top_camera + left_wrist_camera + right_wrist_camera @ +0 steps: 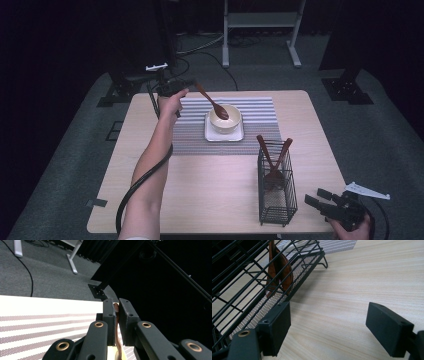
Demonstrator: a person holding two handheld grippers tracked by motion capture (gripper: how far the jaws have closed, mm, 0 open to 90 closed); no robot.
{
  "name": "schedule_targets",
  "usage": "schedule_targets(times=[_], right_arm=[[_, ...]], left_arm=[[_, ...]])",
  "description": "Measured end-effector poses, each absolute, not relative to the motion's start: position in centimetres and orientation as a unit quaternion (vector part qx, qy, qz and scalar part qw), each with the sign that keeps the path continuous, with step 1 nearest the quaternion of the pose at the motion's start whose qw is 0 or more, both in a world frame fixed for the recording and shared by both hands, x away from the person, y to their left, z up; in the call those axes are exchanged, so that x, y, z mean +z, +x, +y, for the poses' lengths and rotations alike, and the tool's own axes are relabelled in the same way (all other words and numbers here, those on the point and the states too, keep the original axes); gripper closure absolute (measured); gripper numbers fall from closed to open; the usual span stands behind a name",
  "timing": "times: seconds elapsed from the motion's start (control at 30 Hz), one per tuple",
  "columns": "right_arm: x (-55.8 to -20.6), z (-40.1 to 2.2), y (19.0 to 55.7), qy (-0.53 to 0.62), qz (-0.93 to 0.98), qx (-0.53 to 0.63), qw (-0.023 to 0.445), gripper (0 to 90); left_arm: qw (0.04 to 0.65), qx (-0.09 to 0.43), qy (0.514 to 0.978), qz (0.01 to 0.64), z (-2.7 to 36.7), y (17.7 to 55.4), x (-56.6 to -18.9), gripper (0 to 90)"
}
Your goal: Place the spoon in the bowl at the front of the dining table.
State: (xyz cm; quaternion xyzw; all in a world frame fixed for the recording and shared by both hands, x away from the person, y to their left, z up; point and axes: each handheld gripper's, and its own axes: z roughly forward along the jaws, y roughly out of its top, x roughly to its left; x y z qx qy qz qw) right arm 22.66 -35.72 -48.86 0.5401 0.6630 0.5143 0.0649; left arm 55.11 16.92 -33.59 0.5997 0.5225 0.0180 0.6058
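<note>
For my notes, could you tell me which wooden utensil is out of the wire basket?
The wooden spoon clamped in the left gripper, its head over the bowl.

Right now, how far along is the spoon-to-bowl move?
Done: a wooden spoon is clamped in the left claw, its head over the bowl. Left: setting it in and releasing. Two utensils stand in the wire caddy; the right claw waits open beside it.
</note>
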Motion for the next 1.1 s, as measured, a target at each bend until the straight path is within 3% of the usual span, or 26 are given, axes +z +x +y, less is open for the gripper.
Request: schedule_targets(times=[1.1], right_arm=[[-48.9, -35.7, 22.7, 0.538, 0.664, 0.515, 0.063, 19.0]], left_arm=[[0.588, 0.026, 0.593, 0.550, 16.7, 55.2, -37.3, 84.2]])
